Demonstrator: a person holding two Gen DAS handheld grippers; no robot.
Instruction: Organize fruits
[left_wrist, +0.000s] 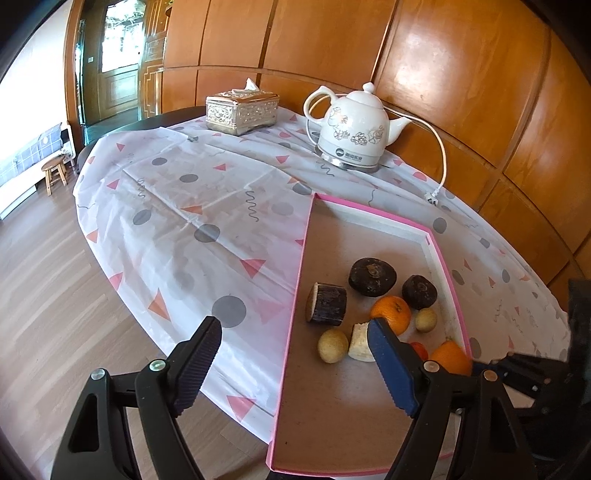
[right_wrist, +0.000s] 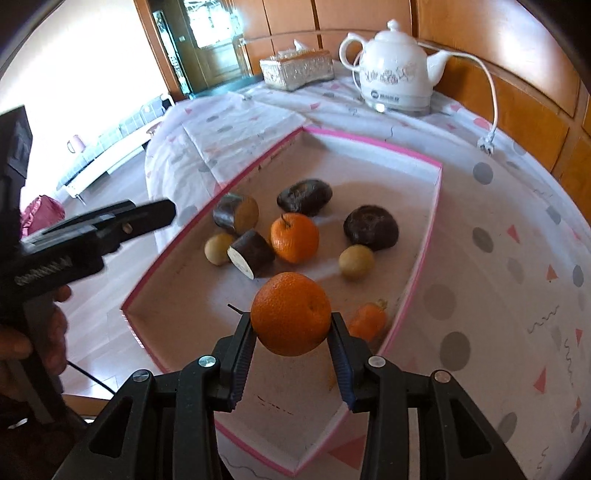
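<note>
A pink-rimmed tray (right_wrist: 432, 236) lies on the patterned tablecloth. My right gripper (right_wrist: 291, 318) is shut on an orange (right_wrist: 291, 314) and holds it above the tray's near end; the same orange (left_wrist: 450, 356) shows in the left wrist view. In the tray lie a second orange (right_wrist: 294, 237), two dark brown round fruits (right_wrist: 371, 226), two dark-skinned cut pieces (right_wrist: 253, 251), two small yellowish fruits (right_wrist: 356, 261) and a small red-orange fruit (right_wrist: 367, 320). My left gripper (left_wrist: 295, 326) stands open over the tray's left rim (left_wrist: 295, 295), with nothing between its pads.
A white electric kettle (left_wrist: 352, 133) with a loose cord and plug (left_wrist: 432, 197) stands at the back of the table, a silver tissue box (left_wrist: 242, 110) to its left. Wooden wall panels run behind. A person's hand (right_wrist: 55, 325) holds the left gripper's handle. The floor drops off left.
</note>
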